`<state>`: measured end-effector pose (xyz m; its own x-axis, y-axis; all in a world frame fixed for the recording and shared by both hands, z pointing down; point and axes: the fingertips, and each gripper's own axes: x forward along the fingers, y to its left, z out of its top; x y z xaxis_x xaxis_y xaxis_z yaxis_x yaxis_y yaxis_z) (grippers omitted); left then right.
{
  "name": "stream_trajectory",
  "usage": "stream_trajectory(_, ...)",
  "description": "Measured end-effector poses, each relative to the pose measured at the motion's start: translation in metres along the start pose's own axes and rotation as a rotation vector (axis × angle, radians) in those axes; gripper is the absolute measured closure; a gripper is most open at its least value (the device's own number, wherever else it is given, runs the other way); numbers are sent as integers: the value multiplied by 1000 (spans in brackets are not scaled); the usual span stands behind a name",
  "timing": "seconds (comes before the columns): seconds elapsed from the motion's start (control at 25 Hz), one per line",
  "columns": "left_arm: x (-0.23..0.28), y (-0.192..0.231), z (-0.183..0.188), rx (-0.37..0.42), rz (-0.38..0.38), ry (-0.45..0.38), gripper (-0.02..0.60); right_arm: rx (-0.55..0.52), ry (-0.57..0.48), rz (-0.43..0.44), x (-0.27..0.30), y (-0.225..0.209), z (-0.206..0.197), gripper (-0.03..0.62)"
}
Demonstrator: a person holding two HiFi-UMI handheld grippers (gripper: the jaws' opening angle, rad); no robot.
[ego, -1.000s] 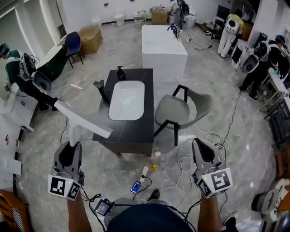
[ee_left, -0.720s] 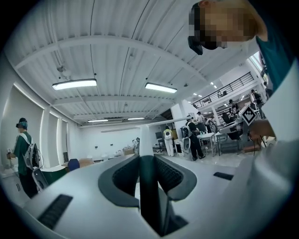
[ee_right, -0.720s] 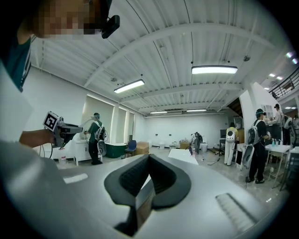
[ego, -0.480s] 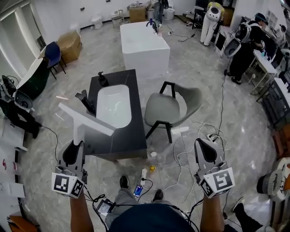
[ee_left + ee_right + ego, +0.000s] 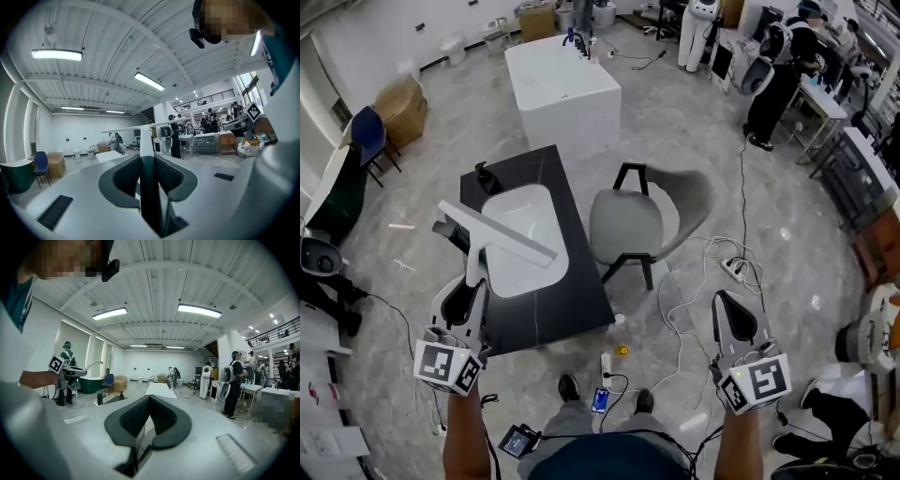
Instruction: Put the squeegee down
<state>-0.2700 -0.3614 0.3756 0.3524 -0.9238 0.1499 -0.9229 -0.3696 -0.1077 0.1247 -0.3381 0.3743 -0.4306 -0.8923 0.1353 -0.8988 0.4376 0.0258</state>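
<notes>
Closer now, the dark counter [image 5: 570, 292] lies beneath the squeegee [image 5: 501, 233], left of centre, its handle clamped in the left gripper [image 5: 475, 287]. Right gripper [image 5: 732, 317], lower right, is closed, empty. Setting it down remains.

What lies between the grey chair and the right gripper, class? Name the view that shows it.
The head view shows it: between the grey chair and the right gripper lies only floor, strewn with loose white cables and a power strip.
</notes>
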Motion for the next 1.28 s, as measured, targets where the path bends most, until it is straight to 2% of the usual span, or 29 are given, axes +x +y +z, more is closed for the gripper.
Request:
stream_trajectory(0.36, 82, 16, -80, -69, -53, 75, 489, 11, 78, -55, 36, -5, -50, 583)
stream_trajectory(1.04, 195, -2, -249, -162, -108, 300, 488, 41, 264, -41, 67, -5, -155, 583)
stream_trajectory(1.28, 224, -12, -291, -192, -119, 357, 488, 57, 304, -36, 69, -5, -182, 583)
